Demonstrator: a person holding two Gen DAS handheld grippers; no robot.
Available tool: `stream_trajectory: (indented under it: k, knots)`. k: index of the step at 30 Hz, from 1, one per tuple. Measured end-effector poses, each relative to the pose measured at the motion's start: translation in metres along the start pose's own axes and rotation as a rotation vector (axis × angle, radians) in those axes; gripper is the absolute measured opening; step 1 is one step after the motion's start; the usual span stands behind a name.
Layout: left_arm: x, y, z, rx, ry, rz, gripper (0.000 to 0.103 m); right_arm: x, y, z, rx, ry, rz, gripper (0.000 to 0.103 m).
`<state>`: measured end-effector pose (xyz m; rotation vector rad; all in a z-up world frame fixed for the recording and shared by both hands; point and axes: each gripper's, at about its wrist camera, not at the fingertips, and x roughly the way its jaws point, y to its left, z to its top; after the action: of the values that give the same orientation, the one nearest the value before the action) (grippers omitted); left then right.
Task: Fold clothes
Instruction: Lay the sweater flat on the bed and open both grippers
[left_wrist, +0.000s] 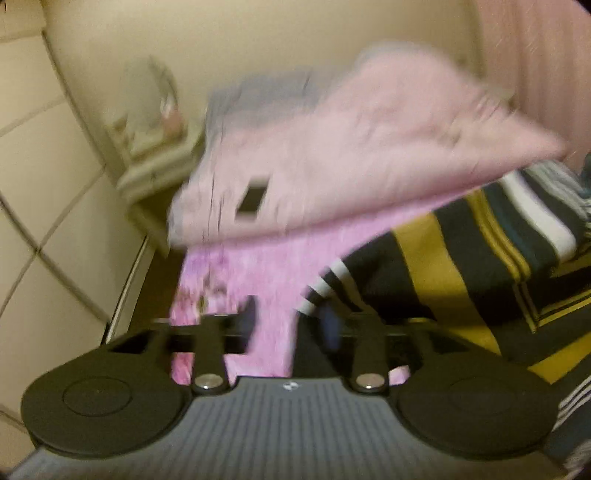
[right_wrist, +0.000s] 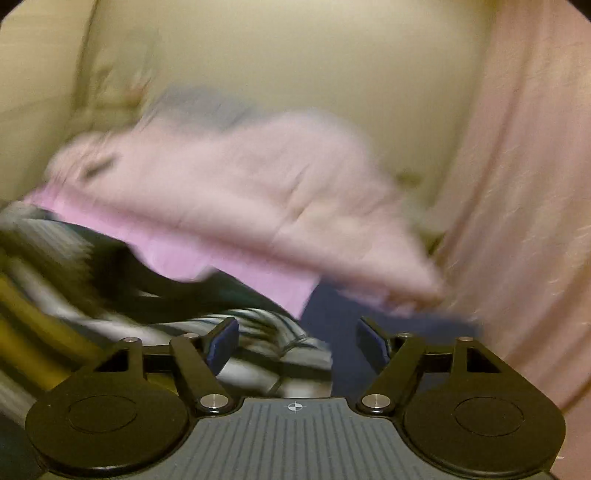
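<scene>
Cream walls and a striped bedspread (left_wrist: 461, 266) fill the left wrist view, where a pale pink garment (left_wrist: 332, 155) hangs blurred above the bed and brighter pink cloth (left_wrist: 258, 280) runs between the narrowly set fingers of the left gripper (left_wrist: 290, 321); whether they pinch it I cannot tell. From the right wrist, the right gripper (right_wrist: 297, 341) stands wide with nothing between its fingers, the blurred garment (right_wrist: 240, 192) beyond it over the bedspread (right_wrist: 55, 295), a pink curtain (right_wrist: 524, 184) alongside

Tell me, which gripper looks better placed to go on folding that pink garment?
Probably the left gripper: pink garment cloth hangs right between its fingers, though blur hides whether it grips. The right gripper stands open with nothing between its fingers, over the striped bedcover, the garment farther ahead.
</scene>
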<state>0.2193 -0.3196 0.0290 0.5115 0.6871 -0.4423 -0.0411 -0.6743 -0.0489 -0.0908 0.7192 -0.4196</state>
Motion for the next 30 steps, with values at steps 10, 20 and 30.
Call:
stream_trajectory:
  k: [10, 20, 30]
  knots:
    - [0.032, -0.111, -0.231, -0.192, 0.389, -0.317, 0.055, 0.002, 0.024, -0.187, 0.272, 0.506, 0.263, 0.073]
    - [0.046, -0.154, -0.328, -0.084, 0.63, -0.432, 0.054, -0.043, 0.044, -0.284, 0.425, 0.601, 0.37, 0.073]
    - [0.005, -0.113, -0.314, -0.136, 0.577, -0.512, 0.001, -0.081, 0.025, -0.232, 0.318, 0.683, 0.364, 0.004]
